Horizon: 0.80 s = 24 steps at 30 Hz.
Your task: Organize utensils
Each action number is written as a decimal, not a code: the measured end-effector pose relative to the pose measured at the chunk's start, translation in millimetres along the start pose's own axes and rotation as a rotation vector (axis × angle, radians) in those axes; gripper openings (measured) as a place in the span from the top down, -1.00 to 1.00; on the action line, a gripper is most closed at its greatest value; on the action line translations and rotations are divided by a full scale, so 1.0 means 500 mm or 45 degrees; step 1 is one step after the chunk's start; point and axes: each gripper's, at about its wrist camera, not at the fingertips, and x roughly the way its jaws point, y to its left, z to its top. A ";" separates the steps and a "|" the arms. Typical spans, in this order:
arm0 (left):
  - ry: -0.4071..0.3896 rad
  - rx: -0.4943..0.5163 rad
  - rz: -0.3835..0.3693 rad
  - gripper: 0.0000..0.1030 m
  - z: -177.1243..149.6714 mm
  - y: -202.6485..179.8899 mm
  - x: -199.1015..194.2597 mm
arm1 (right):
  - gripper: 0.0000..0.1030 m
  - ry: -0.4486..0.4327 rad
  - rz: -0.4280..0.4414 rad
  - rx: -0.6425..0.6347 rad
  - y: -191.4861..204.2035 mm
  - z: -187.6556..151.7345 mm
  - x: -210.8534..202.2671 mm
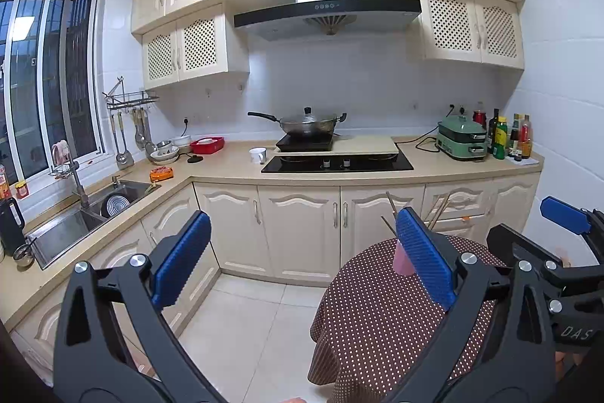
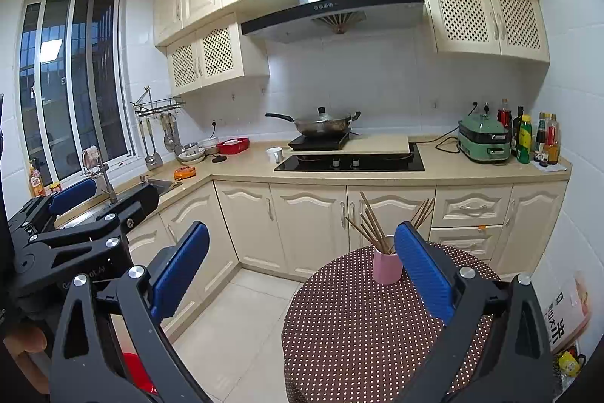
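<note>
Holding both the left gripper [image 1: 300, 252] and right gripper [image 2: 300, 261] spread and empty, I judge the chopsticks [image 2: 372, 223], fanned loosely in the pink cup [image 2: 387, 269] on the dotted table [image 2: 358, 327], could tip it if snagged.

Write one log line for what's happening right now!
left gripper: open, empty | right gripper: open, empty | chopsticks: standing in pink cup | cup: on polka-dot table | neither gripper touching cup
</note>
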 end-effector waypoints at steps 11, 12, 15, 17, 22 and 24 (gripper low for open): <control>0.153 0.032 0.036 -0.88 -0.003 -0.088 0.192 | -0.84 0.127 0.015 0.061 -0.130 0.000 0.167; 0.175 0.034 0.036 -0.88 -0.007 -0.096 0.211 | -0.84 0.156 0.014 0.075 -0.146 -0.005 0.189; 0.278 0.031 0.027 -0.88 -0.027 -0.123 0.285 | -0.84 0.234 -0.001 0.109 -0.185 -0.023 0.243; 0.370 0.026 0.014 -0.88 -0.052 -0.144 0.342 | -0.84 0.295 -0.014 0.130 -0.213 -0.043 0.279; 0.588 0.016 -0.019 -0.88 -0.131 -0.190 0.466 | -0.84 0.471 -0.083 0.178 -0.290 -0.111 0.367; 0.697 0.016 -0.034 -0.88 -0.178 -0.208 0.520 | -0.84 0.528 -0.117 0.176 -0.316 -0.143 0.395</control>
